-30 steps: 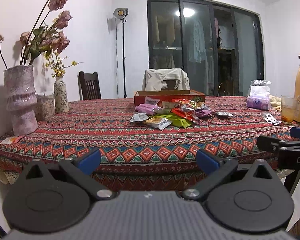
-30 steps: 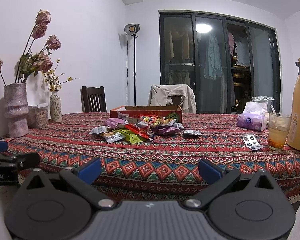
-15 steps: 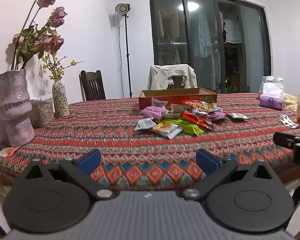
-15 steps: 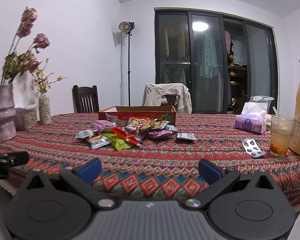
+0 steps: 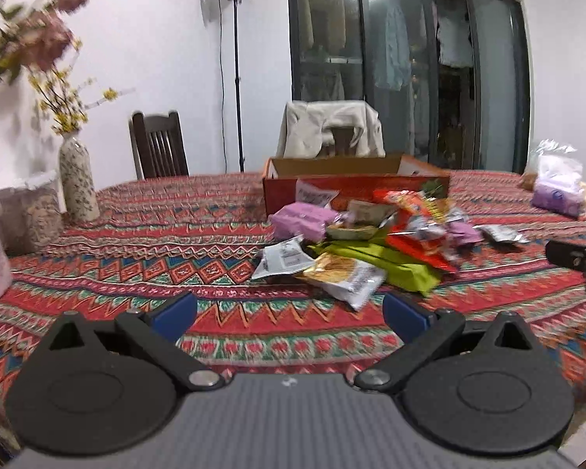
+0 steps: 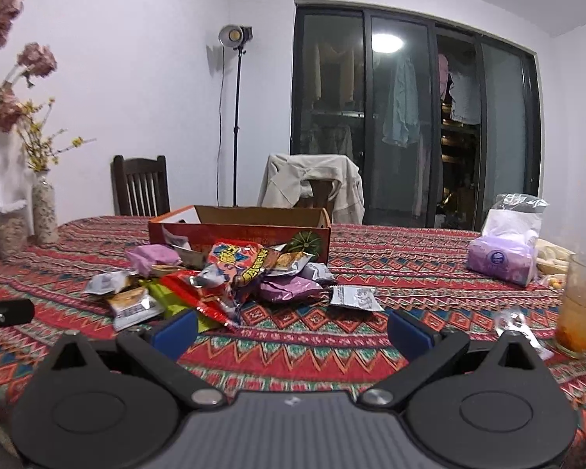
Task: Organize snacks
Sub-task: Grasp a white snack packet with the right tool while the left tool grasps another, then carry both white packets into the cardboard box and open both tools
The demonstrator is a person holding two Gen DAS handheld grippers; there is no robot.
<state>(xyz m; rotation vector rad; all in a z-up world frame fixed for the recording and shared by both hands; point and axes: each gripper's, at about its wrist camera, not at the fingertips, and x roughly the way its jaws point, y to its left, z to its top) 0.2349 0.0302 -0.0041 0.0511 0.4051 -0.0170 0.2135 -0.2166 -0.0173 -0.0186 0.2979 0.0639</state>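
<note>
Both tools empty. Your left gripper [image 5: 289,312] has its jaws spread wide, nothing between them; your right gripper [image 6: 293,326] is likewise wide apart and bare. You're holding both low over the near part of the patterned tablecloth [image 5: 175,258], short of the work, which reads as an approach stance: jaws pre-opened so the first grab needs no pause.

The snack pile [image 5: 371,234] lies straight ahead of the left tool and slightly to its right; ahead and left of the right tool. Closest to your left jaws is a gold-and-white packet [image 5: 345,275], with a green packet [image 5: 390,264] just beyond it and a silver sachet [image 5: 283,260] beside it. A lone silver sachet [image 6: 353,297] lies apart from the heap, dead ahead of the right tool.

Behind the pile stands the open cardboard box [image 6: 254,230], some wrappers leaning on its front wall. Judgement: that's the likely destination, and the snacks were tipped out in front of it.

Watch your right: a glass of orange drink [image 6: 582,308] stands near the right finger, and a tissue pack [image 6: 504,258] further ahead. Swing wide and you could clip the glass.

Nothing sorted yet by the look of it.
</note>
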